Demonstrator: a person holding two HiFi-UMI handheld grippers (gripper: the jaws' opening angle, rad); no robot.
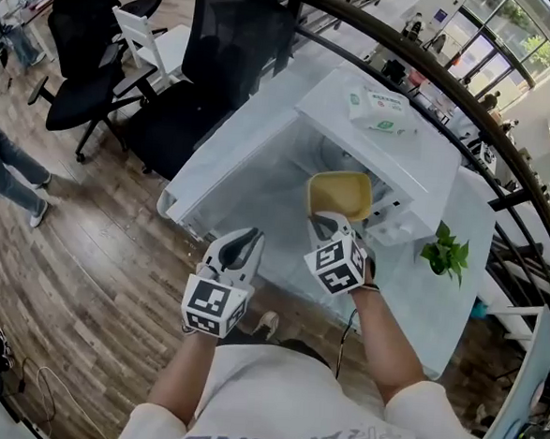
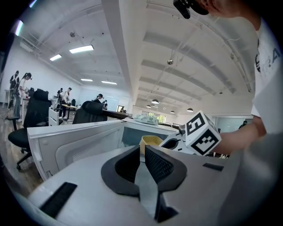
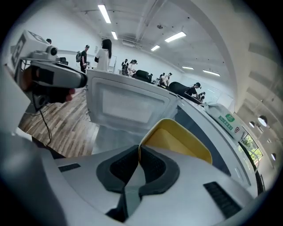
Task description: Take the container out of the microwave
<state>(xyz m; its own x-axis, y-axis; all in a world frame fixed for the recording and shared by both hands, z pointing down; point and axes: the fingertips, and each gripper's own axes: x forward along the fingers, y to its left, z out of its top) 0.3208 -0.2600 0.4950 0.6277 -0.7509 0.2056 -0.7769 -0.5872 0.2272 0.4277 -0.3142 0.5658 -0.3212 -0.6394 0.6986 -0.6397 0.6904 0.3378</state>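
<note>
The right gripper (image 1: 329, 220) (image 3: 139, 151) was clenched on the near rim of the yellow container (image 1: 341, 194) (image 3: 179, 137), its dark pads pinching the thin edge between them. The left gripper (image 1: 250, 237) (image 2: 142, 148) hung just to its left with jaws pressed together and nothing between them, apart from the container (image 2: 151, 140) and pointing toward it. The container was empty and tilted, held at the mouth of the white microwave (image 1: 420, 155); whether it had fully cleared the cavity I could not tell. The microwave's door (image 1: 243, 146) (image 3: 128, 104) stood swung wide open to the left. A green-and-white packet (image 1: 381, 111) lay on top of the microwave. To the right, a small green plant (image 1: 446, 254) stood on the white table (image 1: 410, 303). Farther off to the left were black office chairs (image 1: 225, 60) on a wooden floor (image 1: 94, 248)
</note>
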